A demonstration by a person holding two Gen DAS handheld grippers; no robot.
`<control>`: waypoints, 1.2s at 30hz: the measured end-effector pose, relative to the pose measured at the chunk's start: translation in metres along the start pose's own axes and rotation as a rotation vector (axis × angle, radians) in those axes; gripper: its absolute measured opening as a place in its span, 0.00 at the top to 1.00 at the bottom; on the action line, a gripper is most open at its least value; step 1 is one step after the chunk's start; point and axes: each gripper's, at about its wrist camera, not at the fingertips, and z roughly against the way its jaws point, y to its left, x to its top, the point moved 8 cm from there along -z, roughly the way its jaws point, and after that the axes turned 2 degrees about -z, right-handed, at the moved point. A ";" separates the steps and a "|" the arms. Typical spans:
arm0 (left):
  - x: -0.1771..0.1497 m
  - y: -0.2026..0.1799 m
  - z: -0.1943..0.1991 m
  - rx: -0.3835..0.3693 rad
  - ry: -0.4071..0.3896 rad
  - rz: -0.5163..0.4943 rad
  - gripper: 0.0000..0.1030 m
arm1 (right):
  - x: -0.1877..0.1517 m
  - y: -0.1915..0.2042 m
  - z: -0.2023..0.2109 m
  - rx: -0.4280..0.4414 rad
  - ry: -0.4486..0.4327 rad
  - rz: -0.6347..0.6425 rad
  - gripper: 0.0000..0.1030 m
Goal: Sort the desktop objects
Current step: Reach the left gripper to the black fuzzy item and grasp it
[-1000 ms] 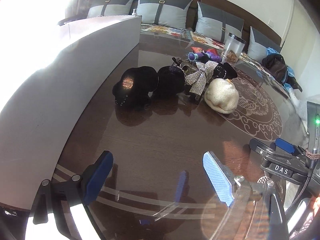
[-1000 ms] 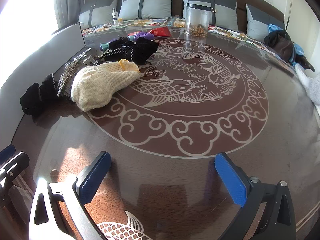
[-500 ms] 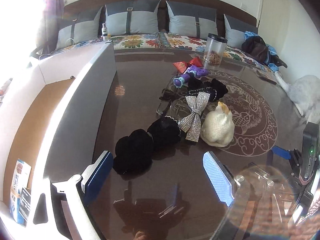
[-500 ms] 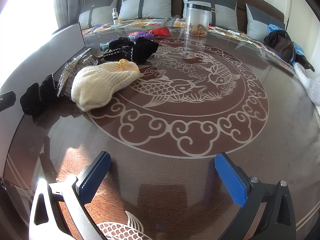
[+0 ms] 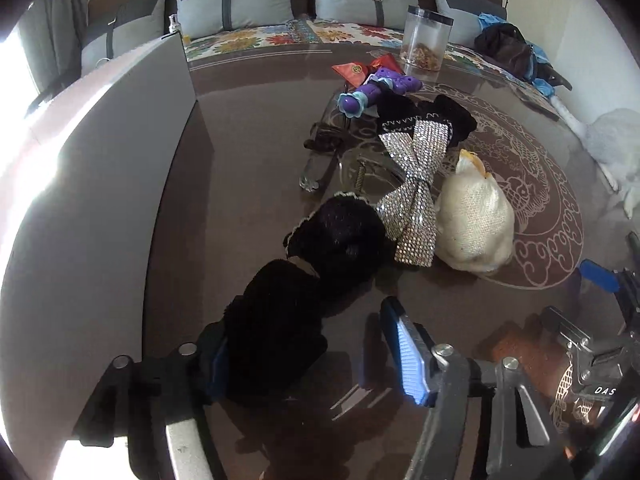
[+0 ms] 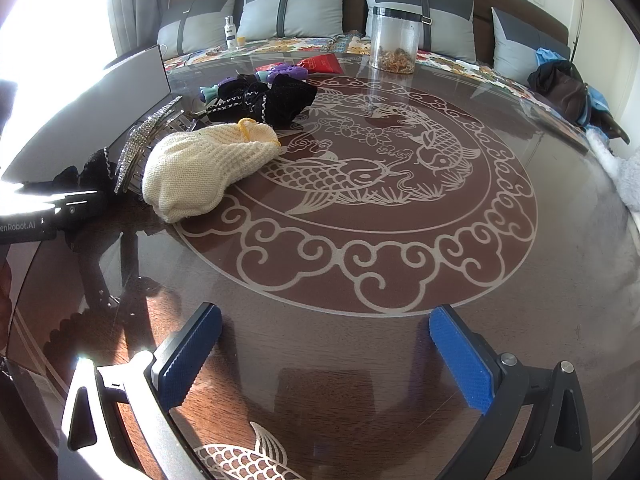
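Observation:
A row of items lies on the glass table: a black fuzzy hat [image 5: 280, 320], a second black hat [image 5: 340, 232], a rhinestone bow [image 5: 416, 188], a cream knit hat [image 5: 472, 220] [image 6: 200, 168], a black trimmed cloth [image 5: 424, 116] [image 6: 276, 100] and a purple toy [image 5: 376, 88]. My left gripper [image 5: 308, 352] is open, its jaws either side of the near black hat, the left pad hidden behind it. My right gripper [image 6: 324, 360] is open and empty over bare table.
A tall white box wall [image 5: 100, 200] runs along the left. A clear jar [image 6: 396, 40], a red packet [image 6: 320, 64] and glasses [image 5: 320, 160] sit further back. A sofa with cushions lies behind. The right gripper's body shows at the left view's right edge [image 5: 600, 360].
My left gripper has dropped and moved forward to the near black hat, which now sits between its jaws. The right gripper has not moved.

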 end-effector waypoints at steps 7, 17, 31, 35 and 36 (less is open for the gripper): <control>-0.032 0.002 0.024 -0.088 -0.044 0.206 0.70 | 0.000 0.000 0.000 0.000 0.000 0.000 0.00; -0.019 0.018 0.014 -0.048 -0.087 0.240 0.21 | 0.000 0.000 0.000 0.000 0.000 0.000 0.00; -0.023 0.024 0.017 -0.057 -0.078 0.190 0.74 | 0.085 0.031 -0.017 0.318 0.164 -0.255 0.01; -0.027 0.029 0.018 -0.088 -0.073 0.213 0.74 | 0.090 0.066 -0.050 0.333 0.242 -0.218 0.23; -0.028 0.029 0.018 -0.093 -0.071 0.210 0.74 | 0.090 0.070 -0.050 0.321 0.224 -0.188 0.25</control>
